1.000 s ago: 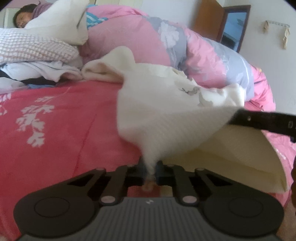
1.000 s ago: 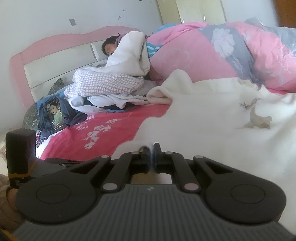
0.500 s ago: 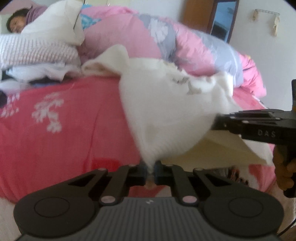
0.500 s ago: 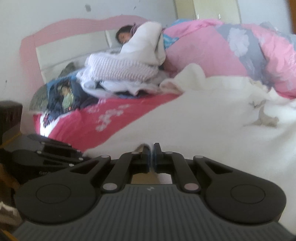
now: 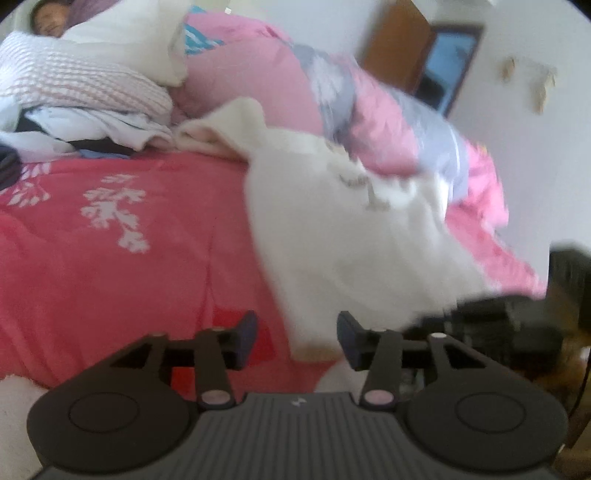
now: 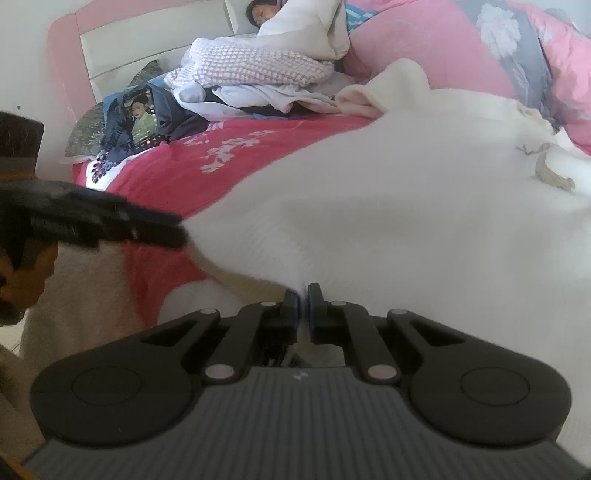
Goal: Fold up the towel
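A white towel (image 5: 351, 240) with a small grey print lies spread over the red bedspread (image 5: 110, 266), its near corner drooping over the bed's edge. My left gripper (image 5: 297, 328) is open; the corner hangs loose between its fingers (image 5: 247, 328), gripped by neither. In the right wrist view the towel (image 6: 406, 203) fills the right half, and my right gripper (image 6: 303, 295) is shut on its near edge. The left gripper (image 6: 173, 232) shows side-on at the left, at the towel's edge. The right gripper (image 5: 450, 317) appears blurred at the lower right.
A person (image 6: 262, 11) lies at the head of the bed under a white cover. A pile of clothes (image 6: 251, 81) and a printed pillow (image 6: 136, 114) sit near the pink headboard (image 6: 62, 59). A bulky pink duvet (image 5: 258, 85) lies behind the towel. A brown door (image 5: 395, 48) stands at the back.
My left gripper has opened and let go of the towel corner, which now hangs loose. The right gripper stays shut on the towel, and the towel lies lower on the bed.
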{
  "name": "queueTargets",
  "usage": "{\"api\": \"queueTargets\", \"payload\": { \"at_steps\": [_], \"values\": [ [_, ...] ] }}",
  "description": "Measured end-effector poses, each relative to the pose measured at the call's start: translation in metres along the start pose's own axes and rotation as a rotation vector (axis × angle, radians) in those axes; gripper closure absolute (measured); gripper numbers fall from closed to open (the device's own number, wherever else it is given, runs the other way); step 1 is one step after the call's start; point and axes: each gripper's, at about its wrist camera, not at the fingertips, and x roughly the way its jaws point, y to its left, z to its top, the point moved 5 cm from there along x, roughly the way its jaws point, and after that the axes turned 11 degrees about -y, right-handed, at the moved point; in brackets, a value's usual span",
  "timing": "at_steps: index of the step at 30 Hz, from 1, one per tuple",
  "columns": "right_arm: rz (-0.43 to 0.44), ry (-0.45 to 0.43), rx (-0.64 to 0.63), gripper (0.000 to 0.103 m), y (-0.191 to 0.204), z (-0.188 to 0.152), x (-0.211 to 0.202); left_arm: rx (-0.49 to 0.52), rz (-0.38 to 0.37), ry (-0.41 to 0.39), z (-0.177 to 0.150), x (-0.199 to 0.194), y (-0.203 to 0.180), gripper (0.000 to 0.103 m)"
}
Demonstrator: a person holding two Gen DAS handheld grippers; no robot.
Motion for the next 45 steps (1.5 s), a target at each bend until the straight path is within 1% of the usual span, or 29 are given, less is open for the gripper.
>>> {"api": "queueTargets", "payload": {
  "at_steps": [2, 3, 4, 6, 8, 10, 12, 13, 15, 17, 18, 20, 21, 22, 23, 24, 25, 26, 29, 32, 35, 38, 40, 41, 43, 45],
  "values": [
    [-0.001, -0.007, 0.025, 0.086, -0.004, 0.0, -0.011, -0.056, -0.012, -0.022, 0.01, 0.005, 0.004, 0.047],
    [-0.003, -0.014, 0.039, 0.079, -0.007, 0.0, -0.017, -0.063, -0.007, -0.02, 0.012, 0.012, 0.004, 0.046],
    [-0.014, -0.029, 0.058, 0.075, -0.012, 0.001, -0.027, -0.066, -0.001, -0.016, 0.014, 0.019, 0.004, 0.045],
    [-0.039, -0.063, 0.096, 0.072, -0.023, 0.005, -0.047, -0.072, 0.012, -0.008, 0.017, 0.033, 0.004, 0.044],
    [-0.069, -0.12, 0.156, 0.067, -0.042, 0.01, -0.073, -0.078, 0.025, 0.0, 0.02, 0.047, 0.005, 0.044],
    [-0.133, -0.19, 0.228, 0.054, -0.07, 0.016, -0.1, -0.079, 0.053, 0.037, 0.014, 0.066, 0.005, 0.047],
    [-0.249, -0.243, 0.319, 0.049, -0.105, 0.018, -0.125, -0.091, 0.064, 0.065, 0.007, 0.08, 0.007, 0.052],
    [-0.308, -0.246, 0.381, 0.049, -0.124, 0.015, -0.134, -0.092, 0.07, 0.072, 0.003, 0.085, 0.007, 0.053],
    [-0.425, -0.242, 0.512, 0.049, -0.162, 0.008, -0.15, -0.074, 0.082, 0.062, 0.0, 0.088, 0.005, 0.053],
    [-0.483, -0.192, 0.631, 0.049, -0.191, -0.008, -0.154, -0.051, 0.088, 0.054, -0.001, 0.089, 0.002, 0.054],
    [-0.497, -0.169, 0.668, 0.049, -0.2, -0.015, -0.152, -0.043, 0.094, 0.055, -0.001, 0.09, 0.002, 0.057],
    [-0.501, -0.124, 0.701, 0.051, -0.211, -0.029, -0.143, -0.034, 0.106, 0.056, 0.0, 0.091, 0.003, 0.062],
    [-0.503, -0.124, 0.691, 0.06, -0.212, -0.031, -0.14, -0.034, 0.111, 0.056, 0.001, 0.09, 0.003, 0.066],
    [-0.505, -0.128, 0.676, 0.08, -0.213, -0.033, -0.137, -0.036, 0.116, 0.055, 0.002, 0.09, 0.004, 0.072],
    [-0.507, -0.132, 0.662, 0.088, -0.213, -0.034, -0.134, -0.038, 0.121, 0.054, 0.003, 0.09, 0.005, 0.074],
    [-0.5, -0.158, 0.658, 0.092, -0.214, -0.031, -0.137, -0.039, 0.123, 0.054, 0.004, 0.09, 0.006, 0.077],
    [-0.492, -0.188, 0.656, 0.093, -0.215, -0.028, -0.141, -0.041, 0.125, 0.054, 0.005, 0.09, 0.007, 0.078],
    [-0.483, -0.219, 0.654, 0.093, -0.217, -0.024, -0.144, -0.039, 0.127, 0.054, 0.005, 0.091, 0.007, 0.079],
    [-0.5, -0.27, 0.617, 0.093, -0.219, -0.011, -0.158, -0.026, 0.124, 0.057, 0.006, 0.091, 0.004, 0.08],
    [-0.523, -0.286, 0.616, 0.093, -0.227, -0.011, -0.167, -0.009, 0.114, 0.061, 0.005, 0.092, 0.0, 0.08],
    [-0.551, -0.267, 0.636, 0.093, -0.239, -0.021, -0.165, 0.016, 0.111, 0.061, 0.003, 0.094, -0.003, 0.08],
    [-0.611, -0.197, 0.588, 0.092, -0.246, -0.034, -0.151, 0.016, 0.107, 0.062, 0.001, 0.094, -0.002, 0.08],
    [-0.623, -0.182, 0.578, 0.091, -0.244, -0.037, -0.149, 0.007, 0.1, 0.064, 0.002, 0.092, -0.001, 0.08],
    [-0.628, -0.179, 0.575, 0.089, -0.243, -0.036, -0.15, 0.004, 0.097, 0.064, 0.002, 0.092, 0.0, 0.08],
    [-0.641, -0.175, 0.577, 0.078, -0.24, -0.034, -0.154, -0.003, 0.092, 0.063, 0.002, 0.091, 0.0, 0.079],
    [-0.657, -0.181, 0.588, 0.071, -0.238, -0.03, -0.163, -0.007, 0.086, 0.061, 0.002, 0.089, 0.0, 0.076]
  ]
}}
